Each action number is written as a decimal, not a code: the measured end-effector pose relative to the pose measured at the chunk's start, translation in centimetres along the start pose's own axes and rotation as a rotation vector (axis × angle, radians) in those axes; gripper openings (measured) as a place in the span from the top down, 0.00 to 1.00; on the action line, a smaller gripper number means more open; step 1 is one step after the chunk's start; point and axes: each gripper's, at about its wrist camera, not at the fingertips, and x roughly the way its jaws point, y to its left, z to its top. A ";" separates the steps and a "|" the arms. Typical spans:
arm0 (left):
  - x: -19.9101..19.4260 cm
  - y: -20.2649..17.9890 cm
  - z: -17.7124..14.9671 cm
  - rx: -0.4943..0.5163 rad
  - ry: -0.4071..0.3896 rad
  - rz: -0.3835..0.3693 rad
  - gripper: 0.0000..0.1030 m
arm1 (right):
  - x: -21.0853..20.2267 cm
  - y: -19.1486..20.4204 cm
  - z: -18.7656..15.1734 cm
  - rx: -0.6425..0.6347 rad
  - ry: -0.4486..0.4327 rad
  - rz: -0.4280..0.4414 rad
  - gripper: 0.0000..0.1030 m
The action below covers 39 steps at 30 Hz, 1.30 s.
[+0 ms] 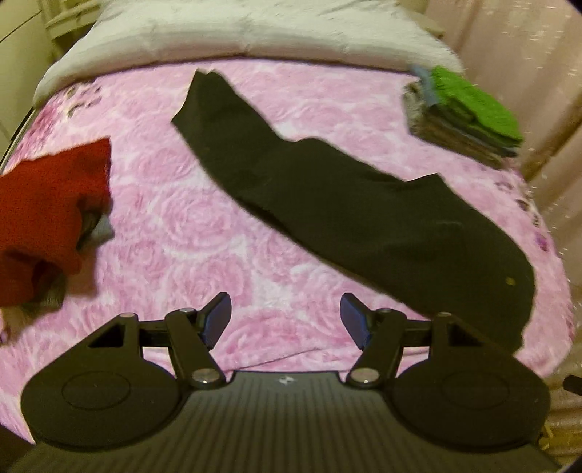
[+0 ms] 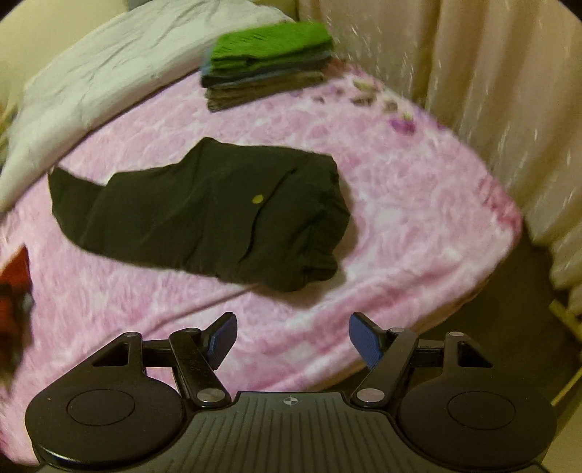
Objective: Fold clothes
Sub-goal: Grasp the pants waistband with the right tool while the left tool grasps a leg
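A black pair of trousers (image 1: 349, 203) lies folded lengthwise on the pink bedspread (image 1: 203, 225), running from the far middle to the near right; it also shows in the right wrist view (image 2: 203, 211), with a small yellow button. My left gripper (image 1: 285, 320) is open and empty, above the bedspread just near of the trousers. My right gripper (image 2: 291, 340) is open and empty, near the bed's front edge, short of the trousers' waist end. A stack of folded clothes (image 1: 465, 112) with a green top piece sits at the far right (image 2: 269, 62).
A red garment pile (image 1: 47, 218) lies at the left edge of the bed (image 2: 14, 291). A grey-white duvet (image 1: 236, 32) covers the far end. Cream curtains (image 2: 491, 91) hang to the right, with floor (image 2: 509, 309) beside the bed.
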 end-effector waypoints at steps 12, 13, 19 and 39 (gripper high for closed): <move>8.1 1.4 2.7 -0.044 0.033 -0.053 0.39 | 10.0 -7.1 -1.0 0.827 0.045 0.383 0.31; 9.3 1.7 3.2 -0.055 0.033 -0.063 0.39 | 10.7 -7.4 -1.4 0.881 0.026 0.385 0.31; 15.5 3.4 6.6 -0.138 0.014 -0.102 0.39 | 13.5 -7.8 -3.1 1.051 -0.111 0.375 0.31; 18.1 4.6 15.7 -0.242 -0.131 -0.361 0.91 | 12.5 -5.9 10.1 0.837 -0.386 0.390 0.92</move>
